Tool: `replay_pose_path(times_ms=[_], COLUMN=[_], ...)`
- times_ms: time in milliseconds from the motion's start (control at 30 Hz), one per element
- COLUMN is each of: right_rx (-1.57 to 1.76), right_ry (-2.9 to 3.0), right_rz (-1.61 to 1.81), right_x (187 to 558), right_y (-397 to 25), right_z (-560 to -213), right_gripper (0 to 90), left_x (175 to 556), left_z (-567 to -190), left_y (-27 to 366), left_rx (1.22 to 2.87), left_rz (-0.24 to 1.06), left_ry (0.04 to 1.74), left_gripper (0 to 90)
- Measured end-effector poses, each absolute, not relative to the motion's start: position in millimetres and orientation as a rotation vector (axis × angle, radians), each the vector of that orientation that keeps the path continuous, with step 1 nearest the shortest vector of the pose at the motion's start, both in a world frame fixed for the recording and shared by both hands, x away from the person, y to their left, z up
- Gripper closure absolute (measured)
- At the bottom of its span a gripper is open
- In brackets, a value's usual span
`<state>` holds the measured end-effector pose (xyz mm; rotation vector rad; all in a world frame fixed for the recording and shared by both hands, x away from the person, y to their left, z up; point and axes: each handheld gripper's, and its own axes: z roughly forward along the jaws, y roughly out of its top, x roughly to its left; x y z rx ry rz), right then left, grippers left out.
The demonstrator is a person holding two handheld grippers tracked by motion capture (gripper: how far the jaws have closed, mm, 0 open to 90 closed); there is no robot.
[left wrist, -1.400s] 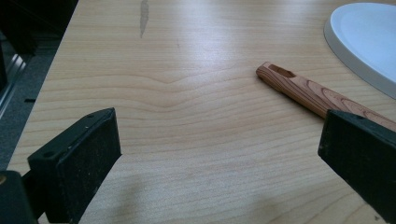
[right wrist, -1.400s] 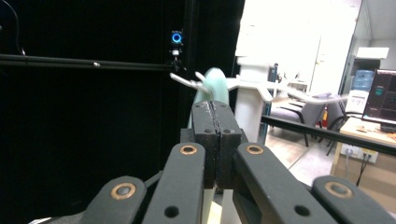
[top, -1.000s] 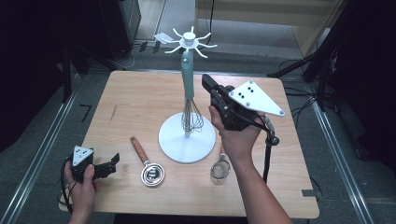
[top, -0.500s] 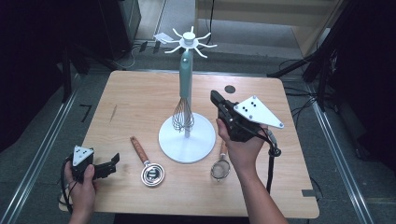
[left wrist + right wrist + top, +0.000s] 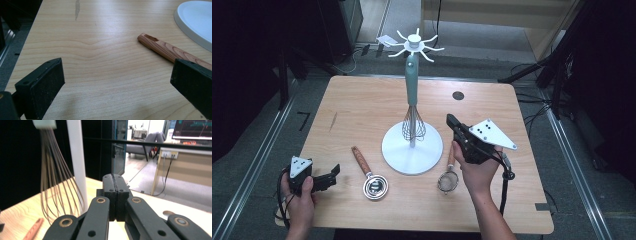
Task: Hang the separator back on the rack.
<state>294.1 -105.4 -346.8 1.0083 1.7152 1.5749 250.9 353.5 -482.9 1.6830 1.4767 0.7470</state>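
Whisk (image 5: pixel 413 122) hangs from the white hook stand (image 5: pixel 412 148) at the middle of the counter (image 5: pixel 362 105). Its teal handle runs up along the stand's post toward the spoked hook crown, and its wire loops hang just above the round white base. In the right gripper view the wire loops (image 5: pixel 56 182) sit directly beside the white post (image 5: pixel 76 162), to the left of the gripper's own jaws.

Right gripper (image 5: pixel 451 121) is held by the right hand (image 5: pixel 477 172) just to the right of the stand base, raised above the counter, with its tip pointing toward the whisk. Its jaws are pressed together with nothing between them; the right gripper view shows the two black pads meeting face to face. A grey three-cornered plate sits on top of it.

Left gripper (image 5: pixel 333 172) rests low at the near left corner of the counter, held by the left hand (image 5: pixel 301 197), well apart from the stand. Its jaws are spread wide and hold nothing; the left gripper view shows bare wood between them.

Two more utensils lie flat on the counter:
- A wooden-handled measuring cup (image 5: pixel 371 177), between the left gripper and the stand base. Its handle end (image 5: pixel 160 46) shows ahead of the left gripper.
- A small mesh strainer (image 5: pixel 447 181), just beside the right hand, near the front right edge of the base.
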Motion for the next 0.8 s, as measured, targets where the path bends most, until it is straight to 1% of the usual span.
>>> replay_pose_path(times_ms=[367, 800], right_rx=[1.095, 1.202], right_ry=[1.765, 1.873], right_rz=[1.512, 1.42], right_x=[289.2, 270.1], right_y=[-118.8, -127.8], right_z=[-384.5, -431.6], right_gripper=[90.0, 90.0], left_x=[250.9, 251.1], left_z=[-483.0, -483.0], left_y=[353.5, 353.7], left_rx=[1.681, 1.682], left_rz=[0.748, 0.743], left_ry=[1.478, 1.479], left_gripper=[0.0, 0.0])
